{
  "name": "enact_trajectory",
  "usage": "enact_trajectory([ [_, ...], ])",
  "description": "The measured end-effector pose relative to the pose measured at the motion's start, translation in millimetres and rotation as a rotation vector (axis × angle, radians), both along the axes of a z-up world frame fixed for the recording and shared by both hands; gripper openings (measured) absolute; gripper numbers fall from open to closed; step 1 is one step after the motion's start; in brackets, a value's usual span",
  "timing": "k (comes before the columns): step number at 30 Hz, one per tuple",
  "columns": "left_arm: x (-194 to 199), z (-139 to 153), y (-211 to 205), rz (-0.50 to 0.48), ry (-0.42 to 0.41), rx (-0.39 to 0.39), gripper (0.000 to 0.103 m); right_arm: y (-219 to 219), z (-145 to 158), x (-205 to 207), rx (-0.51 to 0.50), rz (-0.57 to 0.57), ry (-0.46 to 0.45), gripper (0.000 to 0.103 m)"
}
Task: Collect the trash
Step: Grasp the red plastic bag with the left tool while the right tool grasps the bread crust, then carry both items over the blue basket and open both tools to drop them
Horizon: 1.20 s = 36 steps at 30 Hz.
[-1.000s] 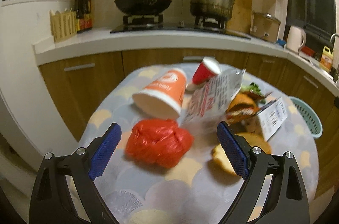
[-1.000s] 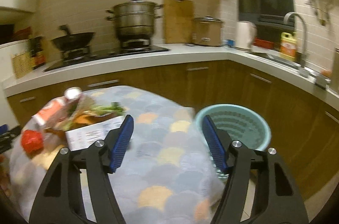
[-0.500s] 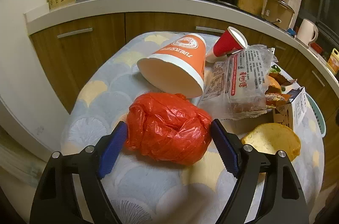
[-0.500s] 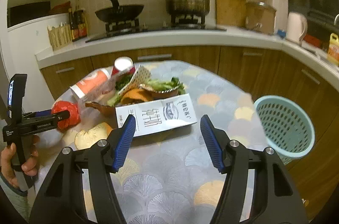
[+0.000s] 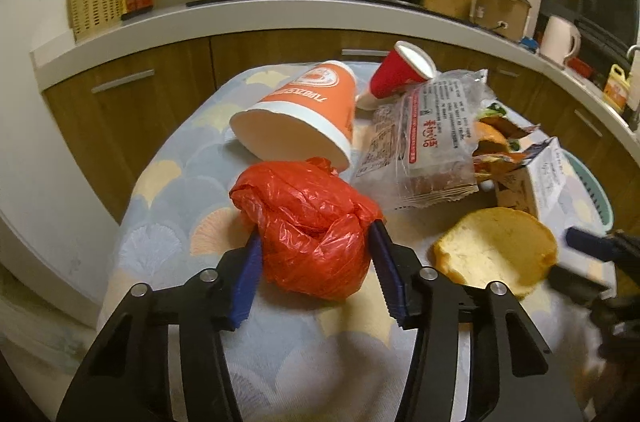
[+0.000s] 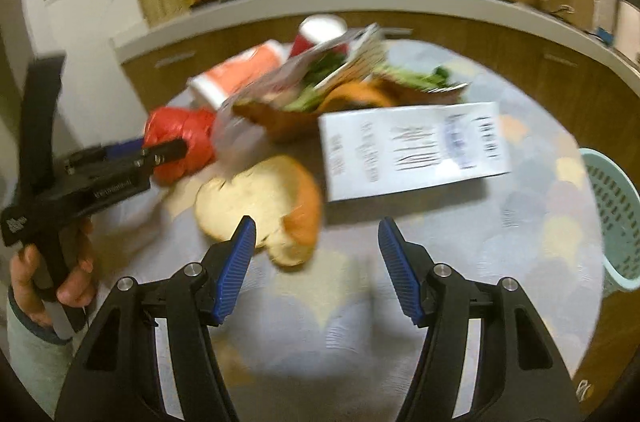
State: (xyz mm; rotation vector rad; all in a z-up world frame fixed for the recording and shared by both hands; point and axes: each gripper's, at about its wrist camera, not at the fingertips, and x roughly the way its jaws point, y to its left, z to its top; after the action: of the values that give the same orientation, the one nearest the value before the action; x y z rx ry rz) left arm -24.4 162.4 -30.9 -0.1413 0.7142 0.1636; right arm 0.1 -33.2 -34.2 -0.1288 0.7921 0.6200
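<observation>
Two grippers: our left gripper [image 5: 316, 254] fingers pinch red bag [image 5: 308, 230], frame centre; right gripper [image 6: 316, 254] fingers spread, bread slice [image 6: 260, 206] just ahead, left of centre.

On the tabletop [image 5: 168, 222], nearest the left wrist camera: crumpled plastic bag [image 5: 308, 226], wedged between the fingers [image 5: 248, 274] of the left gripper [image 5: 314, 272]. Just behind the bag, touching it: large paper cup [image 5: 304, 114] on its side, mouth toward the camera. Right of that cup and farther back: small paper cup [image 5: 396, 72], tipped over. Right of the bag: snack wrapper [image 5: 424, 142], then food scraps [image 5: 496, 142] and carton [image 5: 544, 178] beyond. Before the carton, right of the bag: bread piece [image 5: 496, 250]. In the right wrist view, bread piece [image 6: 260, 206] just ahead of the right gripper [image 6: 316, 246], near its left finger; carton [image 6: 412, 150] behind; basket [image 6: 616, 218] past the tabletop's right edge, lower down.
</observation>
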Motion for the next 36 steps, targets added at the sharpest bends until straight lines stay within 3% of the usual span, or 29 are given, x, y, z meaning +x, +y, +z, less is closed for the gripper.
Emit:
enact_trajectory([
  [3,-7,5,-2,-0.025,-0.019,-0.025,0.048,12,-9,4,-0.027,0.022,0.029,0.060],
  [8,-14,16,-12,-0.046,-0.053,-0.003,0.048,22,-16,24,-0.007,0.032,0.105,0.059],
  [9,-15,19,-15,-0.051,-0.059,-0.002,0.048,23,-15,26,0.006,0.031,0.112,0.055],
  [12,-19,27,-20,-0.059,-0.074,0.007,0.048,27,-18,26,0.016,0.047,0.135,0.015],
  [14,-25,32,-24,-0.061,-0.088,0.017,0.048,29,-19,21,0.008,0.065,0.123,0.010],
  [19,-37,54,-35,-0.082,-0.140,0.024,0.048,16,-1,-5,0.032,0.105,0.039,0.008],
  [25,-34,73,-63,-0.142,-0.188,0.013,0.048,-21,27,-18,0.041,0.072,-0.063,0.008],
  [36,11,106,-170,-0.384,-0.269,0.000,0.048,-150,78,2,0.115,-0.209,-0.196,0.008],
])
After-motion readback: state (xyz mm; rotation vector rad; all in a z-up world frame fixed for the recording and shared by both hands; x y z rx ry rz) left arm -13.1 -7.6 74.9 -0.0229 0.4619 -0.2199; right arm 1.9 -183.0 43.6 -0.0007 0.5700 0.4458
